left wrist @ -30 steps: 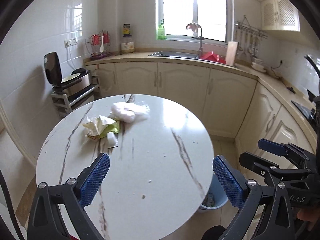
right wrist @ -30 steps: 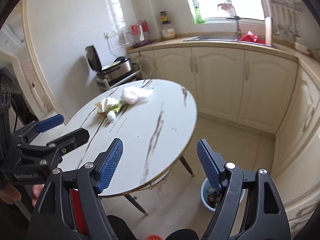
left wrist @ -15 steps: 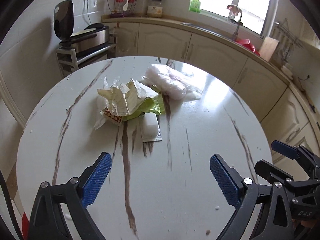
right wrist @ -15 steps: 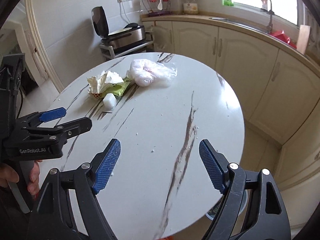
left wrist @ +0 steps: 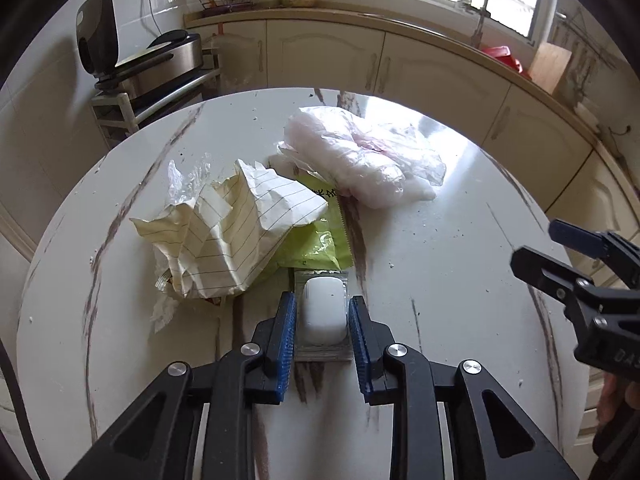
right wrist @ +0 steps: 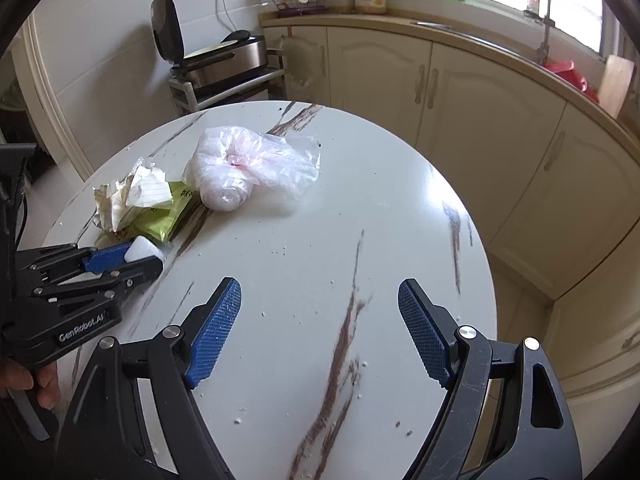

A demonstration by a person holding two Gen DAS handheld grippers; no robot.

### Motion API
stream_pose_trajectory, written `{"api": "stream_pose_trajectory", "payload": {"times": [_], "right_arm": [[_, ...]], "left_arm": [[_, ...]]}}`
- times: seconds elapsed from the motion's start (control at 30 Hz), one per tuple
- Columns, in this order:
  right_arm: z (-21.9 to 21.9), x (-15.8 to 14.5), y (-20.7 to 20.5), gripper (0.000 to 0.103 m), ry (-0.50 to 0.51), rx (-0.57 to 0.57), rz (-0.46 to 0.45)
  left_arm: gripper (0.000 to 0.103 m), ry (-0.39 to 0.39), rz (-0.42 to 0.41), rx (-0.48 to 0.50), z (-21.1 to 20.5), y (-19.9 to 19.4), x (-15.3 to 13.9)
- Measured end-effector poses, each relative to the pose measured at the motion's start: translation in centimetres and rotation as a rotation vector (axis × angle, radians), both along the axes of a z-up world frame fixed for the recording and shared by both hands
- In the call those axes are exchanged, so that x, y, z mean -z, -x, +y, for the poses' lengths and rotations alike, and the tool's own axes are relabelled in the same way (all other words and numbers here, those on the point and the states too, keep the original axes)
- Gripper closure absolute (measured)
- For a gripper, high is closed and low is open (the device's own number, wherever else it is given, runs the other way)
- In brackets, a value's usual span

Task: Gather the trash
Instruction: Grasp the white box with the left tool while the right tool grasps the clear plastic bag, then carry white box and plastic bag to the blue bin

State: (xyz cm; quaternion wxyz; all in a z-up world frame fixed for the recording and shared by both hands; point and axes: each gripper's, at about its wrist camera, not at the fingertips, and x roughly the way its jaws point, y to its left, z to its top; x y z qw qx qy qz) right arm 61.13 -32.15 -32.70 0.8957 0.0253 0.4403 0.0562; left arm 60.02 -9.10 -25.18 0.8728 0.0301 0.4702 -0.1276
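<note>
White marble-look worktop (left wrist: 440, 280), round, brown veins; its near edge is cut off by the frame in both views. A white pouch (left wrist: 323, 312) in clear wrap lies between the pads of the left claw (left wrist: 322, 332), which is closing; whether the pads press yet can't be told. Just beyond, crumpled lined paper (left wrist: 236, 232) overlaps a green wrapper (left wrist: 316, 244), whose print is partly hidden. A clear plastic bag (left wrist: 360, 164) sits further back, touching the pile. The right claw (right wrist: 320, 328) is held apart, nothing btwn its pads, over bare worktop w/ crumbs. Open room is seen on the right half. Cabinets (right wrist: 460, 92) stand beyond the far edge.
</note>
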Motion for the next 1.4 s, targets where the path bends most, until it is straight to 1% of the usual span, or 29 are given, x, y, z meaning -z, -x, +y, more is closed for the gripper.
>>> {"api": "stream_pose_trajectory", "payload": {"times": [0.07,0.13,0.23,0.33,0.43,0.53,0.57,0.63,0.67,0.7,0.73,0.8,0.9,0.97,1.0,1.1,1.23,1.4], "right_arm": [[0.7,-0.2,-1.0,0.024,-0.004,-0.021,-0.003],[1.7,-0.3,-2.0,0.024,0.000,-0.042,-0.002],[3.7,-0.1,-4.0,0.024,0.013,-0.079,0.003],[5.1,0.0,-6.2,0.024,-0.003,-0.079,0.009],[6.5,0.3,-8.2,0.024,0.008,-0.080,0.002],[7.5,1.1,-9.9,0.023,-0.012,-0.100,0.029],[7.9,1.6,-10.5,0.023,-0.005,-0.104,0.044],[8.0,2.7,-11.1,0.025,-0.009,-0.112,0.077],[7.8,2.9,-11.0,0.031,-0.012,-0.104,0.078],[7.4,2.8,-10.9,0.046,-0.016,-0.099,0.068],[6.9,2.6,-10.7,0.052,-0.038,-0.100,0.069],[6.0,2.2,-10.2,0.057,-0.075,-0.101,0.074],[4.0,1.9,-8.7,0.060,-0.097,-0.072,0.064],[2.2,1.4,-7.2,0.060,-0.143,-0.053,0.046],[1.4,1.0,-6.2,0.060,-0.163,-0.046,0.035],[-0.2,-0.6,-2.7,0.060,-0.191,-0.041,-0.010],[-1.1,-2.3,2.6,0.060,-0.229,-0.073,-0.049],[-1.6,-3.2,8.5,0.060,-0.242,-0.091,-0.084]], "left_arm": [[0.080,-0.008,-0.006,-0.002,1.2,0.3,0.2],[0.080,0.001,-0.007,-0.005,2.8,1.0,0.2],[0.080,0.000,-0.010,-0.032,5.5,2.7,0.0],[0.081,-0.007,-0.021,-0.081,8.5,3.4,-0.4],[0.081,-0.004,-0.030,-0.129,11.2,3.6,-0.8],[0.081,-0.007,-0.028,-0.155,12.7,4.0,-0.9],[0.081,-0.004,-0.026,-0.160,13.1,3.9,-0.9],[0.081,0.001,-0.021,-0.164,13.6,3.8,-0.9],[0.081,0.002,-0.022,-0.167,13.2,4.4,-0.8],[0.081,0.004,-0.022,-0.167,13.2,4.5,-0.9],[0.081,0.008,-0.021,-0.162,13.1,4.6,-0.9],[0.081,0.015,-0.024,-0.156,12.5,5.1,-1.2],[0.081,0.034,-0.029,-0.147,11.4,5.9,-1.4],[0.086,0.047,-0.032,-0.130,10.6,6.6,-1.9],[0.086,0.053,-0.033,-0.122,10.2,7.0,-2.2],[0.086,0.058,-0.045,-0.094,9.1,8.2,-3.0],[0.087,0.087,-0.042,-0.071,7.6,10.3,-3.6],[0.087,0.106,-0.044,-0.038,5.9,13.4,-4.2]]}}
